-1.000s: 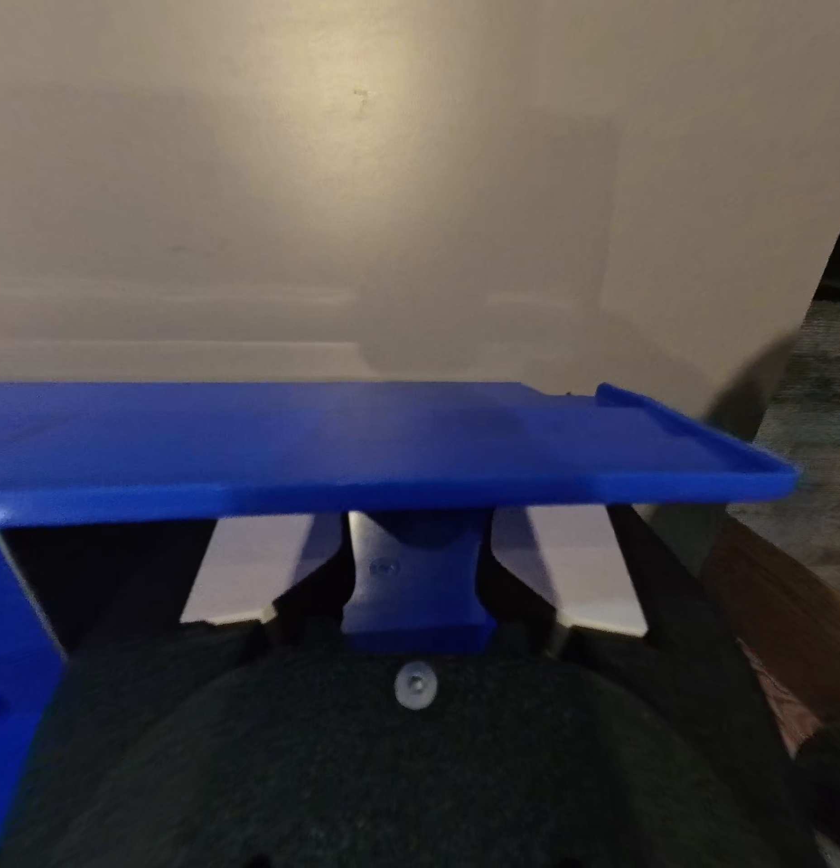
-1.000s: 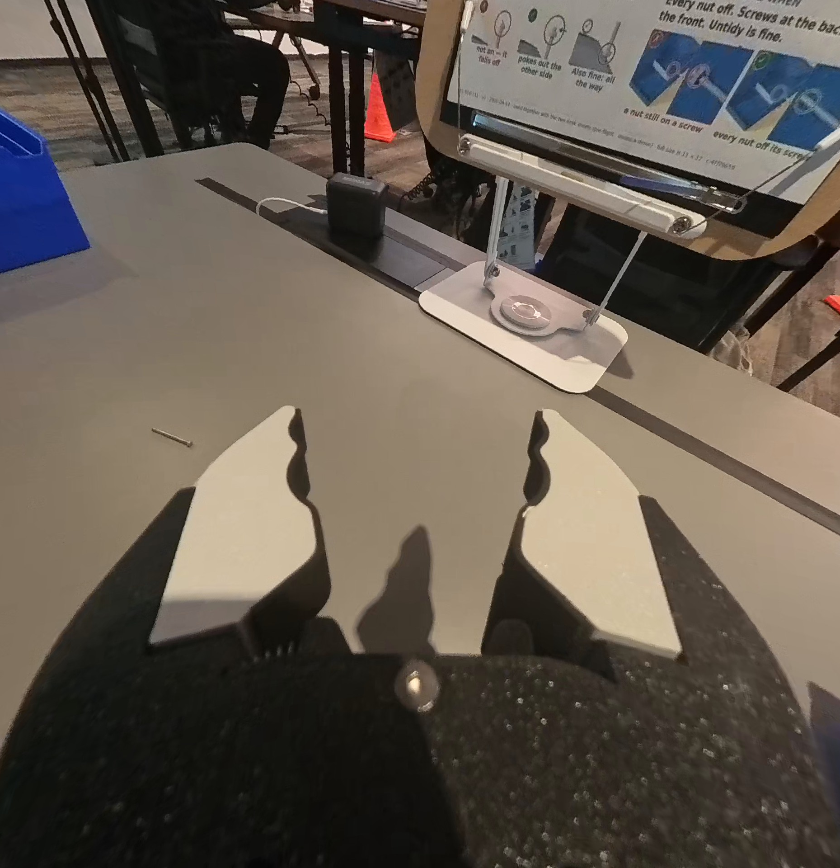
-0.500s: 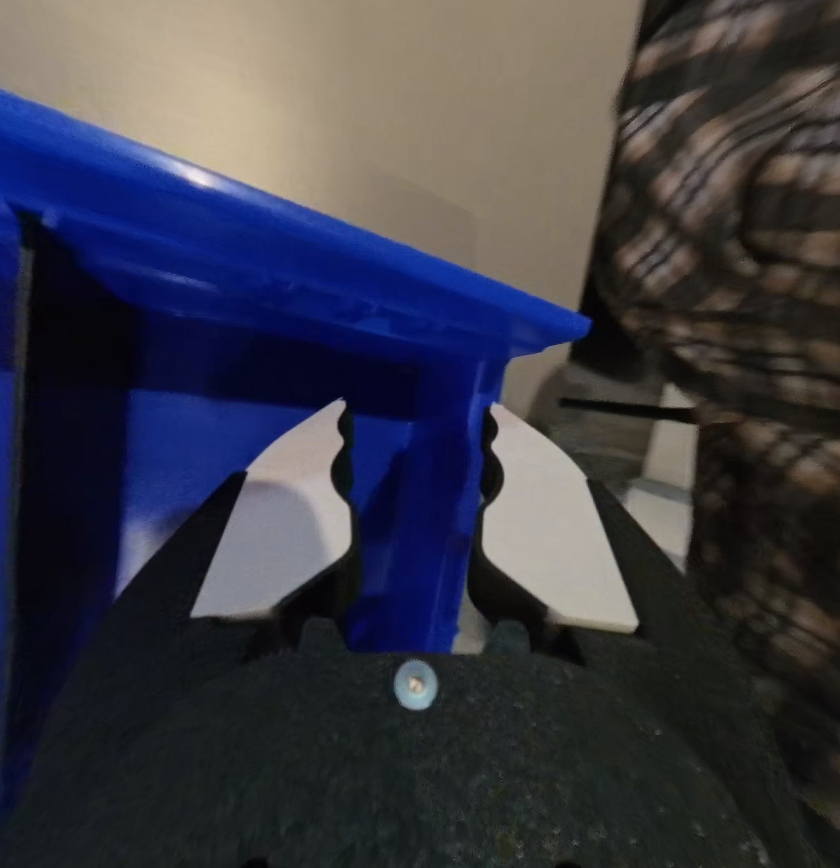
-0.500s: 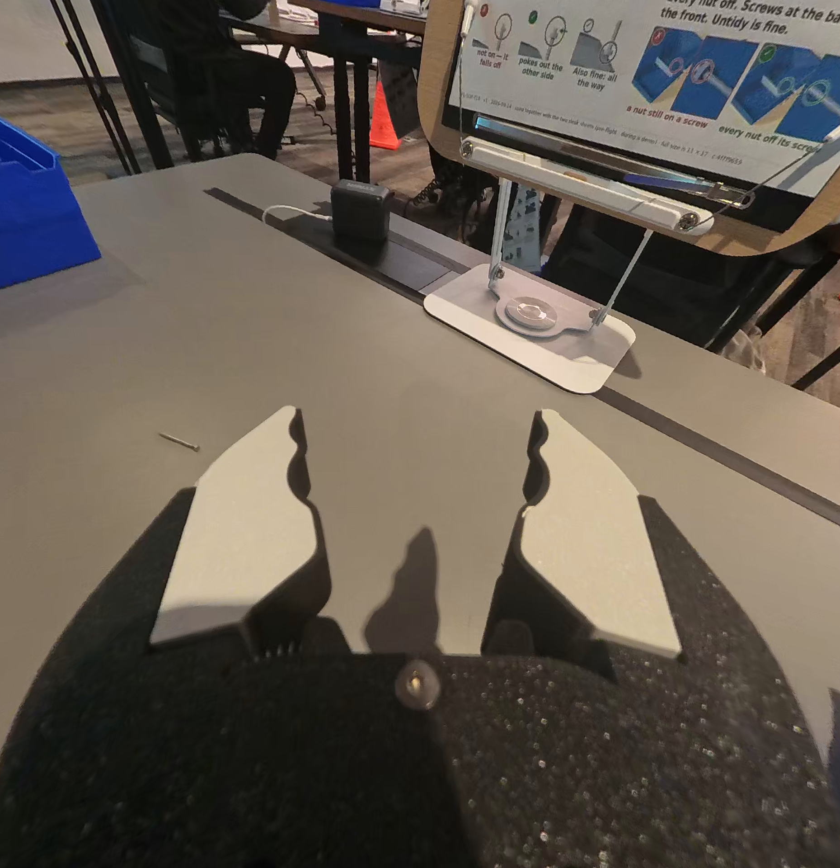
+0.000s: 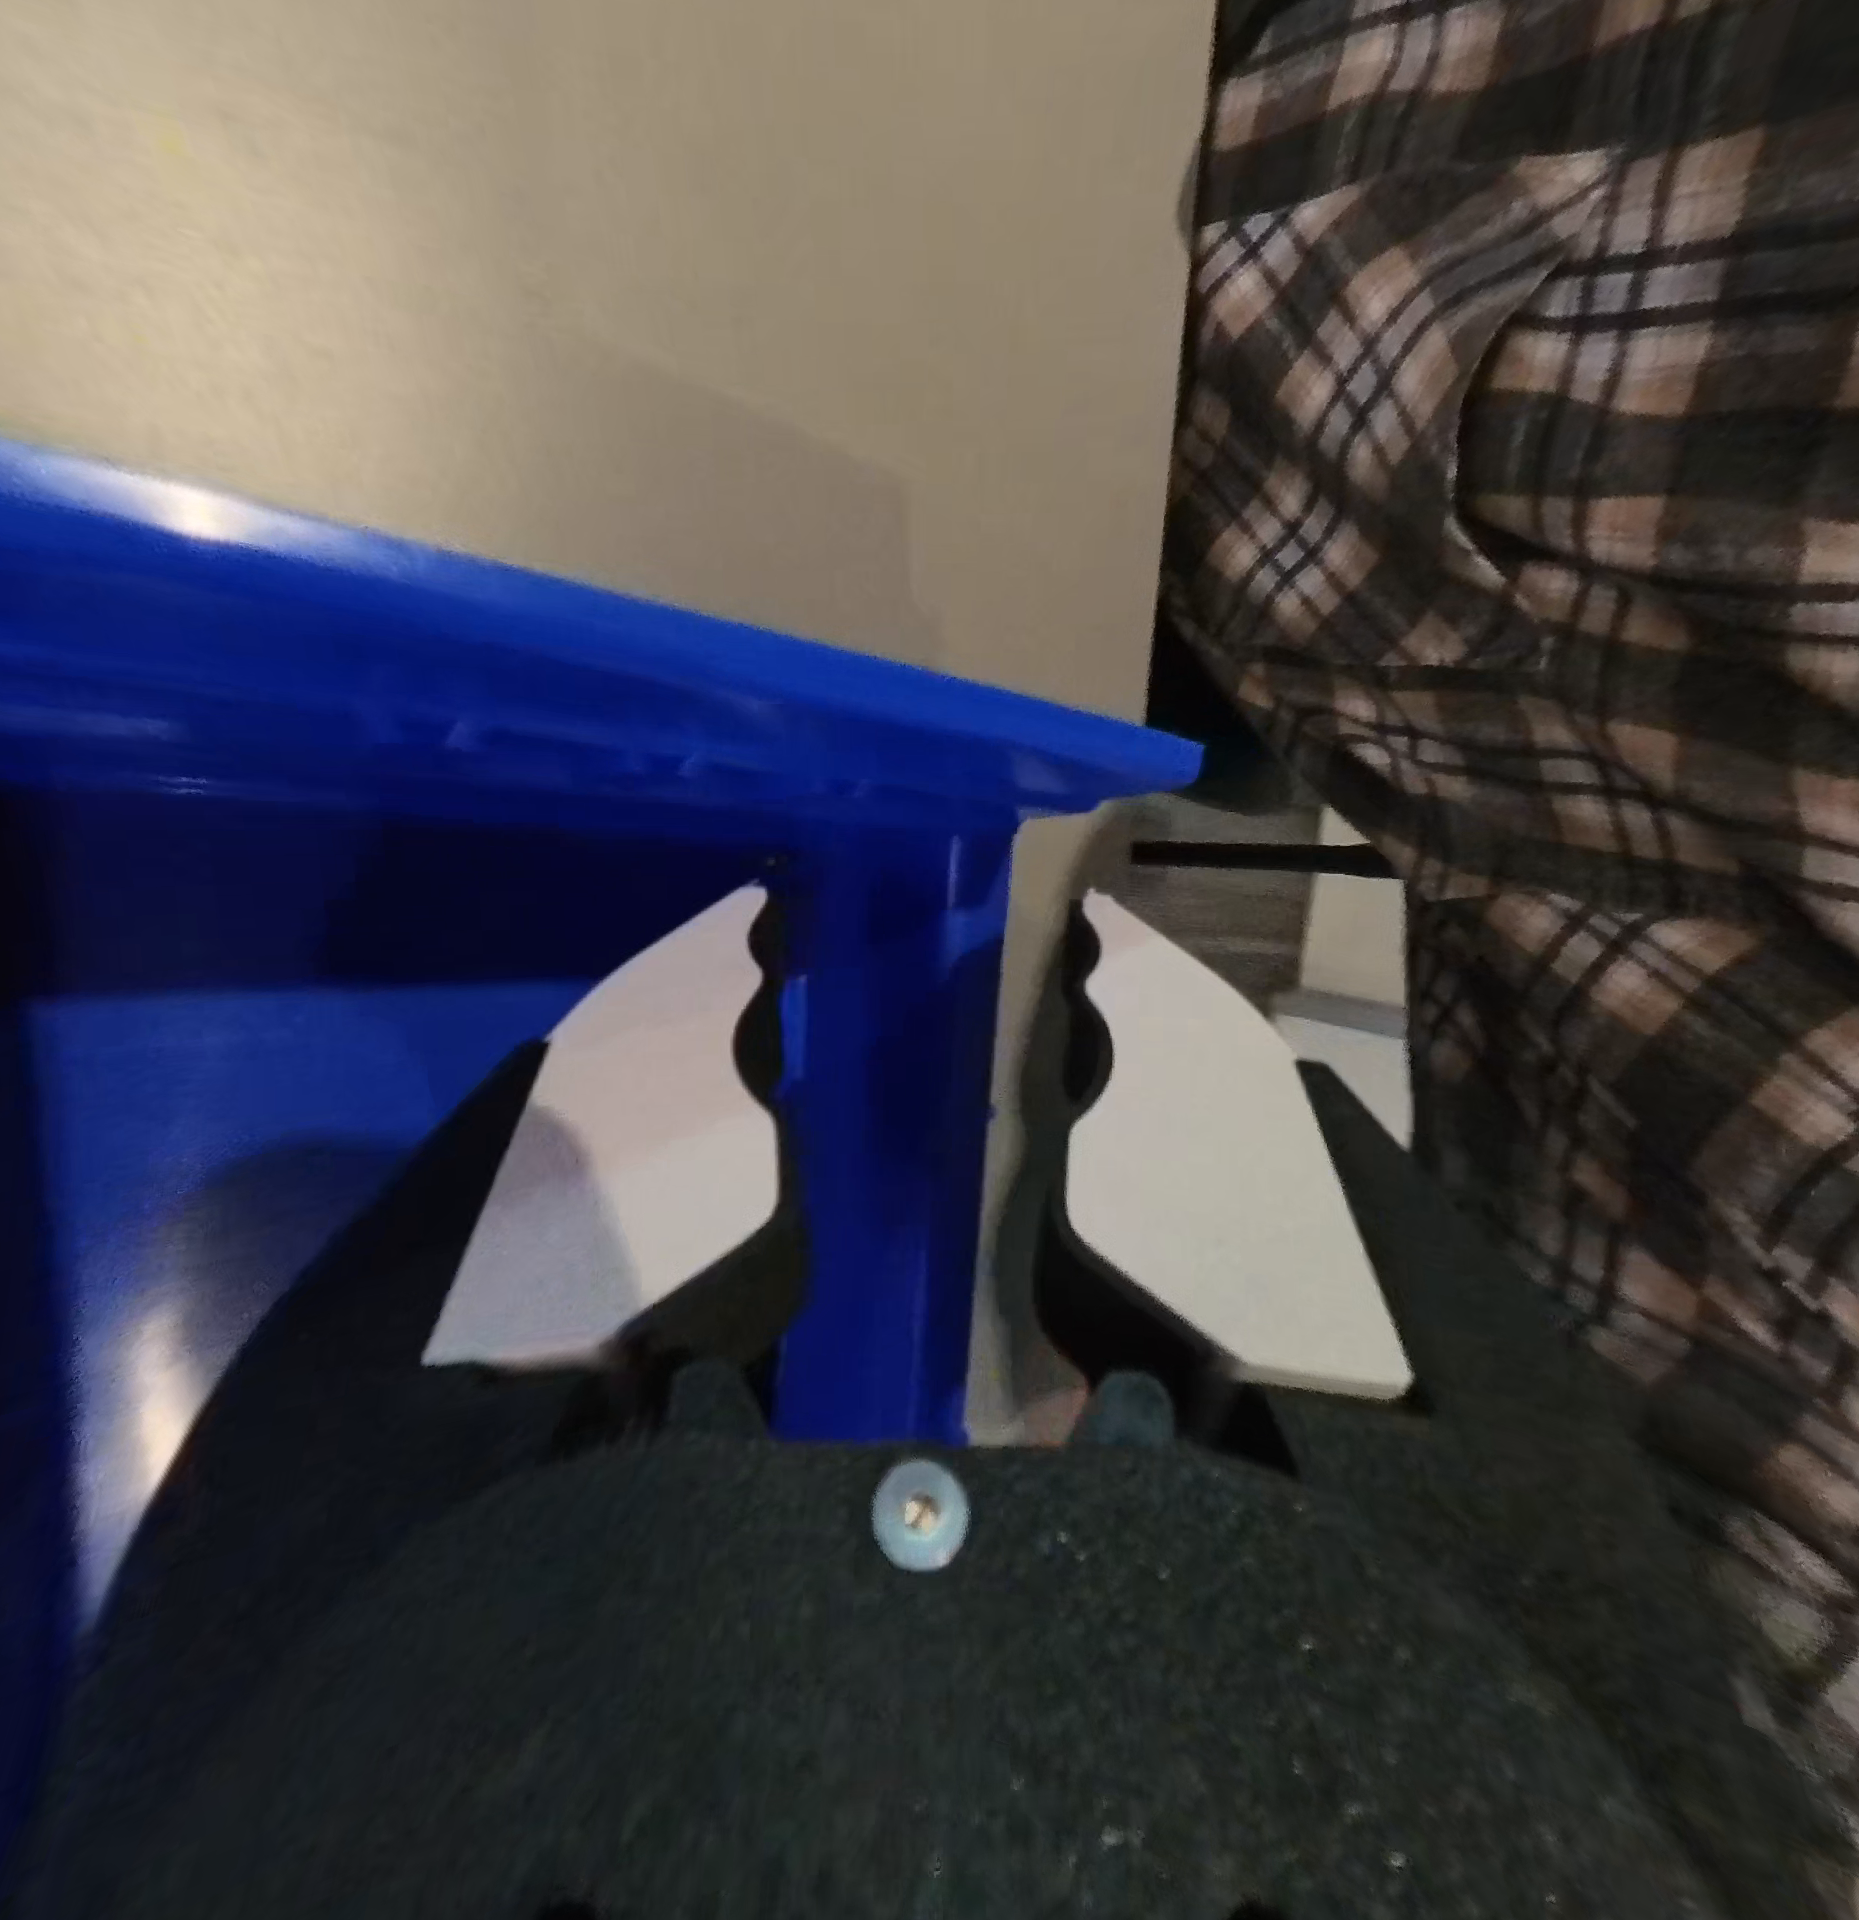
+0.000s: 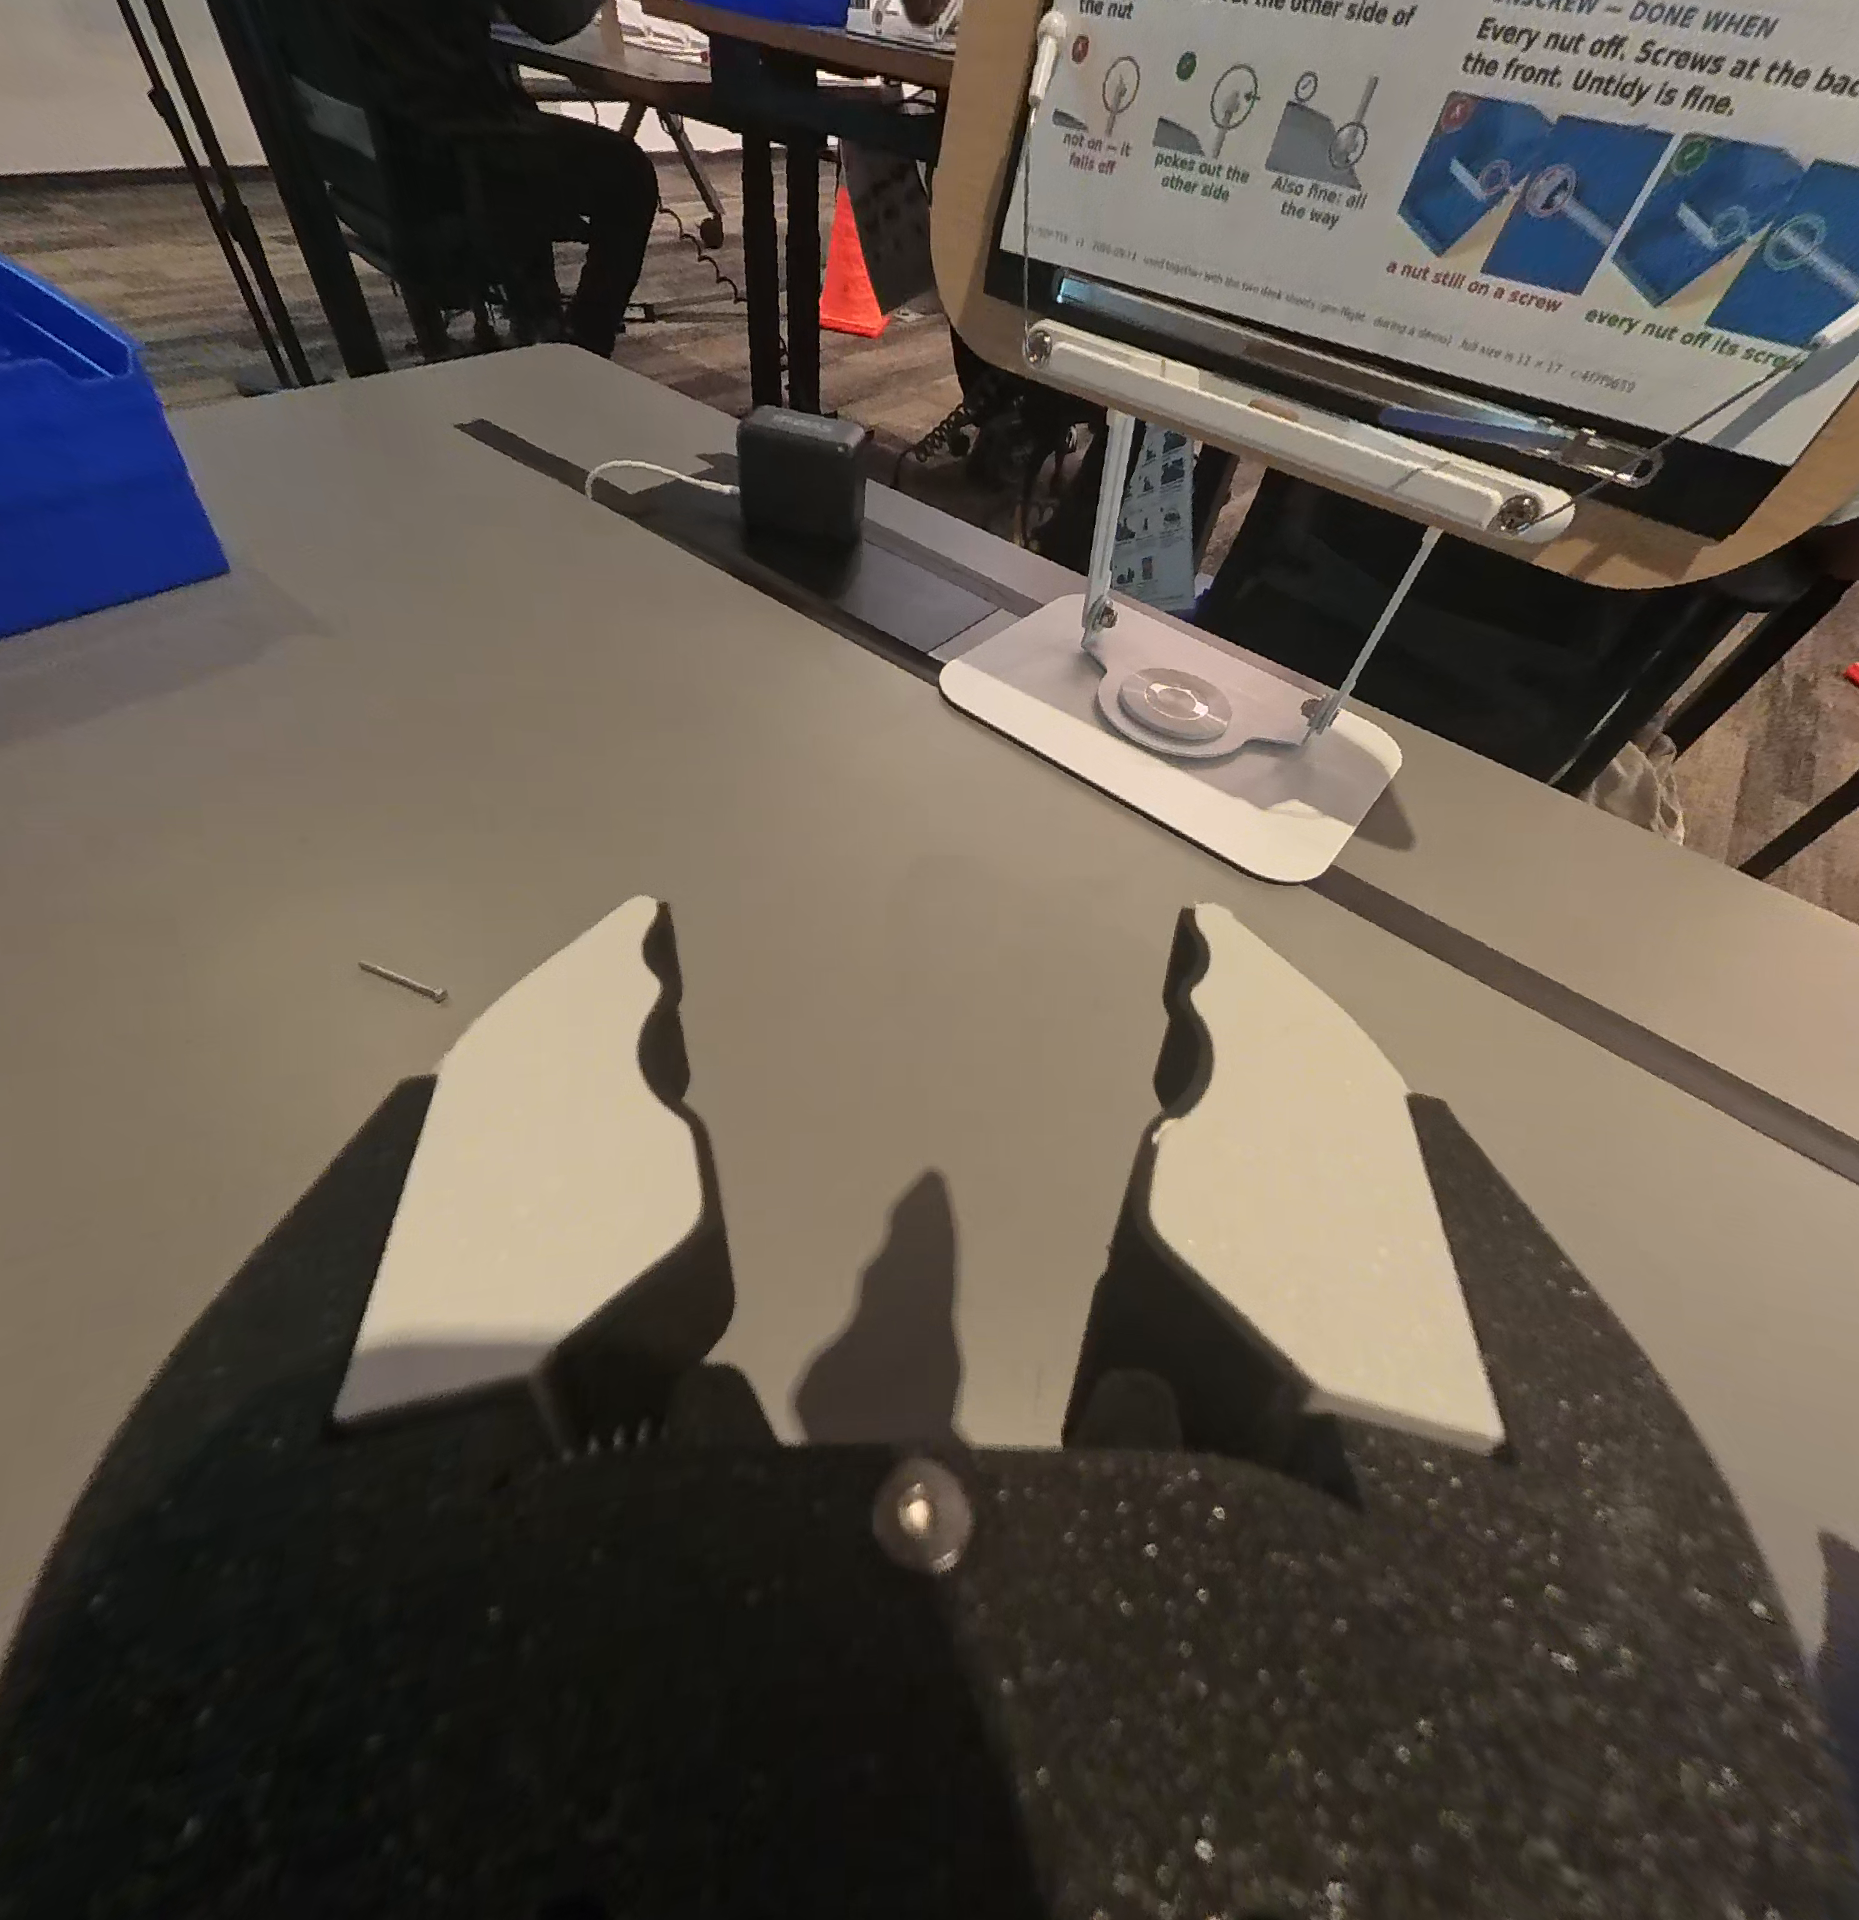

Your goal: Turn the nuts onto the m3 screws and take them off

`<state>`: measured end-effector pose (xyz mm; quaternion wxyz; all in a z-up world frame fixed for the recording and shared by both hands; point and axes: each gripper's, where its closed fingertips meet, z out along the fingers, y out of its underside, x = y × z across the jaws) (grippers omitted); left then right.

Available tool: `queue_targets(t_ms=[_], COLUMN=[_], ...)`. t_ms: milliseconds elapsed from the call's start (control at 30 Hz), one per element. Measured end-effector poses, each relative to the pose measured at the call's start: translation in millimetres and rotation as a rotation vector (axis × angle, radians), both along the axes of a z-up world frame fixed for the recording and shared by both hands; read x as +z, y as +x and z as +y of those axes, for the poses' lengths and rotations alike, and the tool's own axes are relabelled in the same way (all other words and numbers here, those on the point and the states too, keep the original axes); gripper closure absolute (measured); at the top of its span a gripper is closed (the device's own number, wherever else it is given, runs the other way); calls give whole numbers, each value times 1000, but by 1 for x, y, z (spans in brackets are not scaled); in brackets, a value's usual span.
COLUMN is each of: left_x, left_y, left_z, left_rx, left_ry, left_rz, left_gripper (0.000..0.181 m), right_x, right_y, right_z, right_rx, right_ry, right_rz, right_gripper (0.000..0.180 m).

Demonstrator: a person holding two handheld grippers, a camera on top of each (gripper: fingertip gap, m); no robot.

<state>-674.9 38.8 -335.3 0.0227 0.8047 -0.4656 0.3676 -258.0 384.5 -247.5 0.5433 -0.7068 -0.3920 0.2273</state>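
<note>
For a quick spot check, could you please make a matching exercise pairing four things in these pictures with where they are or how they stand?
Things:
1. left tongs
2. right tongs
3. loose screw
4. black box with a white cable

States or places:
A. lying flat on the grey table, left of the fingers
B. around the corner post of a blue bin
C. open with nothing between them
D. on the dark strip at the table's far side

Pairs: 1-B, 2-C, 3-A, 4-D

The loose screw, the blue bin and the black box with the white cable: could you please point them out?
loose screw [image 6: 403,981], right wrist view, mid-shaft.
blue bin [image 6: 83,520], right wrist view, side wall.
black box [image 6: 800,473], right wrist view, front face.
</note>
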Motion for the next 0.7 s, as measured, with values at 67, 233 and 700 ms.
queue_targets(t_ms=[67,233,700], left_x=[3,14,4], left_y=[-6,-25,-46], left_z=[11,44,40], left_rx=[30,308,587], left_ry=[80,292,476], left_rz=[25,113,507], left_gripper=[130,123,181], right_x=[0,1,6], right_y=[1,4,-17], right_z=[0,0,4], right_rx=[-3,-11,47], right_ry=[-2,0,2], right_rz=[-1,-3,-3], right_gripper=[91,91,91])
